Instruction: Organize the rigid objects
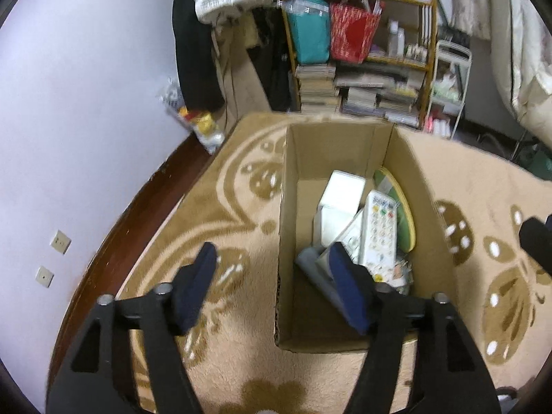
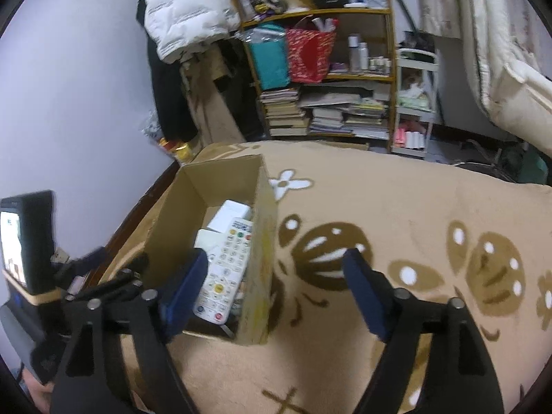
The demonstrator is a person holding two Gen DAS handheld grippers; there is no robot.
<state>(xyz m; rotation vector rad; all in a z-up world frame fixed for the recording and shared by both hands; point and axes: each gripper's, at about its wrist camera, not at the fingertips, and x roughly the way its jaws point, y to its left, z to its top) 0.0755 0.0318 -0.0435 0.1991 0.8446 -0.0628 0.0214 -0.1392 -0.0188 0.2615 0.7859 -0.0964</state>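
Observation:
An open cardboard box [image 1: 331, 145] [image 2: 265, 207] stands on a beige patterned carpet. Inside lie a white remote control [image 1: 377, 231] [image 2: 226, 265], a white rectangular box [image 1: 341, 193] [image 2: 229, 215], a green round item [image 1: 402, 207] against the right wall and a grey flat object [image 1: 310, 265]. My left gripper [image 1: 272, 272] is open with nothing in it, straddling the box's near left wall. My right gripper [image 2: 276, 283] is open and empty too, spanning the box's right wall. The left gripper's body with a phone [image 2: 24, 241] shows at the far left of the right wrist view.
A wooden shelf [image 1: 362, 58] [image 2: 321, 69] at the back holds bags, bottles and stacks of books. A white rack [image 2: 414, 103] stands to its right. Clothes hang at the back left, and bedding hangs at the right. A lilac wall with sockets [image 1: 60, 241] runs along the left.

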